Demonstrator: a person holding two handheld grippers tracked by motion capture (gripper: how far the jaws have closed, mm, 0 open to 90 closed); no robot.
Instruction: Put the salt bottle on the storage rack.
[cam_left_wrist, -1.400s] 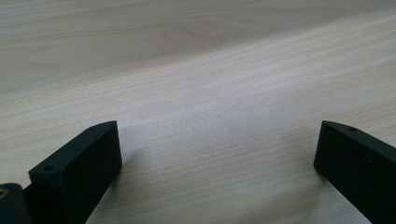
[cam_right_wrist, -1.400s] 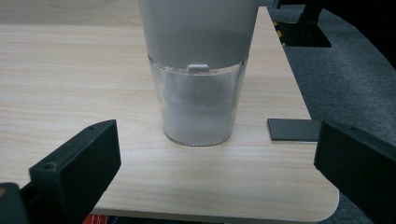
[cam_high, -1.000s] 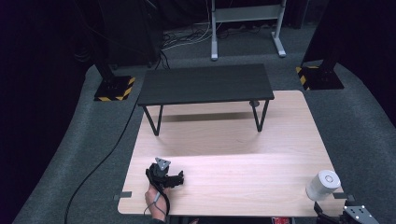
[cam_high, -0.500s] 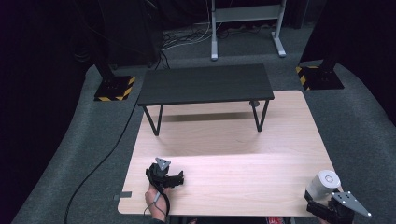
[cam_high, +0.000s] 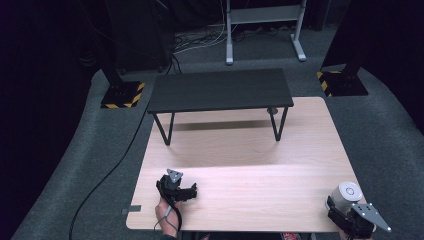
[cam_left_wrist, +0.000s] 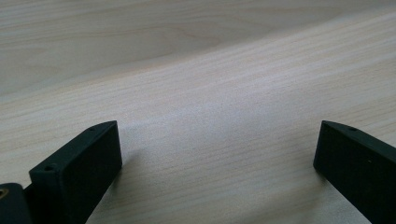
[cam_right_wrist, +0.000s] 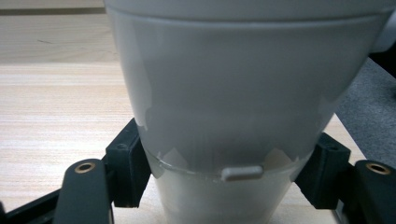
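Dark grey carpet surrounded a pale wooden desk (cam_high: 250, 150), with a low black bench (cam_high: 220, 90) standing across its upper part and black stands with yellow-striped bases at the upper left and upper right of the high view. At the lower right corner of the desk stood a white cup (cam_high: 347, 194), upright, seemingly capped by a lid. The right tool (cam_right_wrist: 224, 175) had its jaws set on either side of the cup's lower body, touching or nearly so; whether they were clamped could not be told. The left tool (cam_left_wrist: 217, 163) rested at the lower left with its jaws wide apart over bare wood.

The cup looked light, thin-walled and smooth, so it would probably slip or dent under a hard squeeze; a moderate hold low on the body, below the translucent sleeve, seemed safest. No brand, label or writing could be read on it.
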